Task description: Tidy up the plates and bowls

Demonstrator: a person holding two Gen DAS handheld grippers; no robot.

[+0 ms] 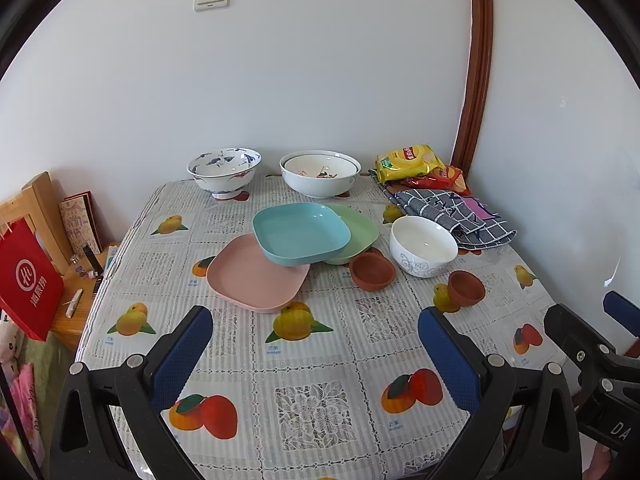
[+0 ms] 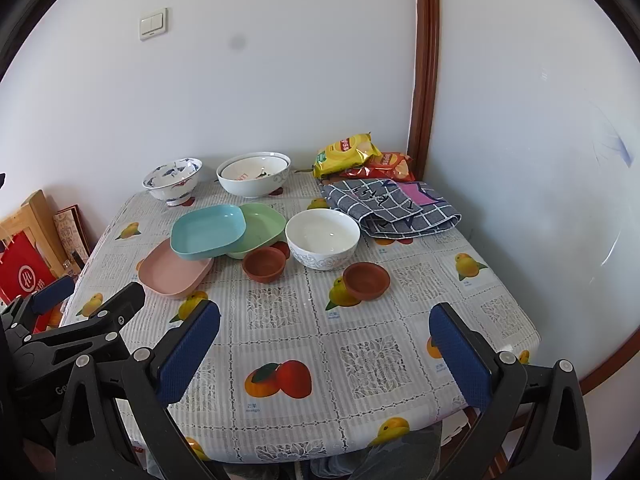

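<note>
**Desk:** What are your grippers doing over the table?

**Caption:** Your left gripper (image 1: 314, 354) hovers above the near edge of the fruit-print tablecloth (image 1: 312, 396), jaws spread wide and holding nothing. Your right gripper (image 2: 324, 350) hangs beside it in the same way, jaws wide and empty. Its black frame shows at 4 o'clock in the left wrist view.

**Desk:** Where are the plates?

**Caption:** 3 square plates overlap at the table's centre. In the left wrist view the blue plate (image 1: 300, 234) lies tilted on top, the pink plate (image 1: 256, 280) under it toward 7 o'clock, the green plate (image 1: 360, 232) under it toward 3 o'clock.

**Desk:** And the bowls?

**Caption:** A white bowl (image 1: 423, 245) with a grey floral pattern stands at 3 o'clock of the plates. 2 small terracotta bowls sit near it: the first terracotta bowl (image 1: 373, 271) just beside the green plate, the second terracotta bowl (image 1: 466, 288) apart at 4 o'clock. Along the wall at 12 o'clock stand a blue-and-white porcelain bowl (image 1: 224, 172) and 2 nested white bowls (image 1: 320, 172) with scraps inside.

**Desk:** Anything else?

**Caption:** Yellow and red snack bags (image 1: 416, 164) and a checked grey cloth (image 1: 452, 212) fill the corner at 2 o'clock. A red paper bag (image 1: 28, 284) stands off the table at 9 o'clock.
</note>
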